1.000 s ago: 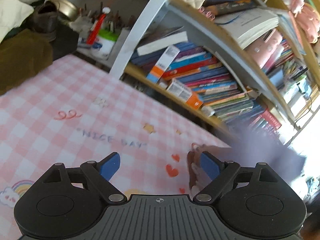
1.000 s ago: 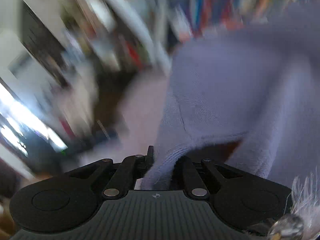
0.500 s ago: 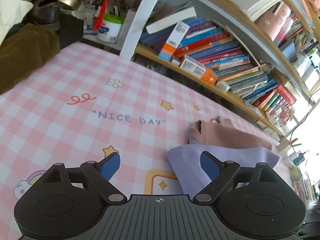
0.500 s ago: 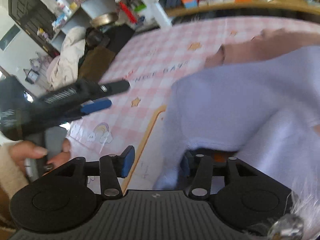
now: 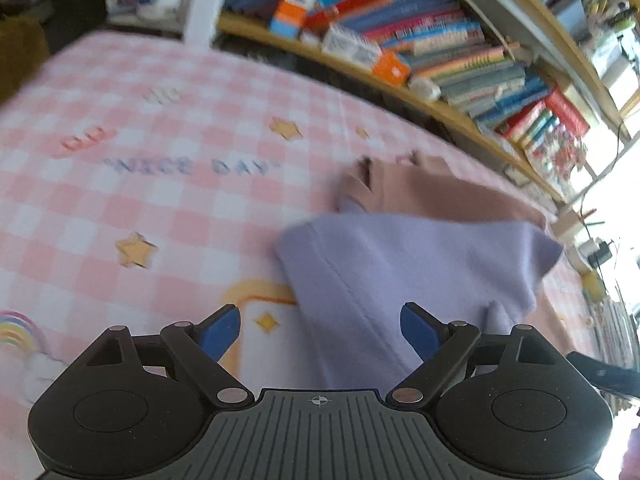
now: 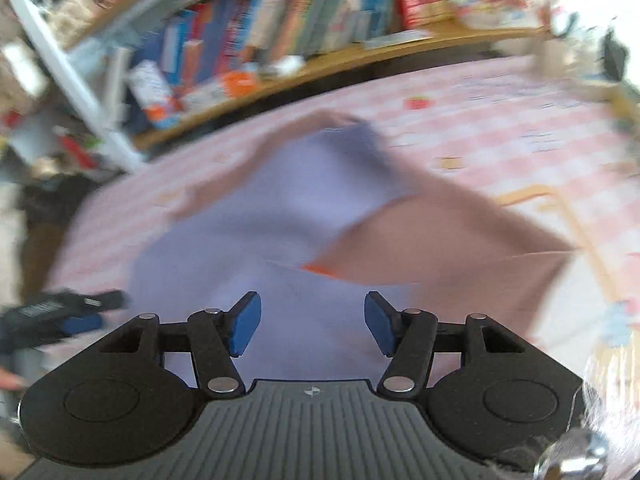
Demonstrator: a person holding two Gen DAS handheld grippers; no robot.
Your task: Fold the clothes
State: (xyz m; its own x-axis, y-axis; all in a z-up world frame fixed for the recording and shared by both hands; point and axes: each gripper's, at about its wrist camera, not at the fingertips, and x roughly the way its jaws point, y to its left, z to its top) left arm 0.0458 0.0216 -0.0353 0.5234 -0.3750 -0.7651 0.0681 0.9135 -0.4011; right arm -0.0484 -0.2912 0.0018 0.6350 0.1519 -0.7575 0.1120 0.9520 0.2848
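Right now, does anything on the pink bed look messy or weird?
Yes. The purple garment lies crumpled and crooked, half covering the brown garment beneath instead of folded flat. Neither is folded neatly.

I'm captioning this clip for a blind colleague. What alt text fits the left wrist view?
A lavender garment lies on a pink checked sheet, overlapping a dusty-pink garment. The left gripper hovers over it with jaws wide apart, holding nothing. Crowded bookshelves run behind.
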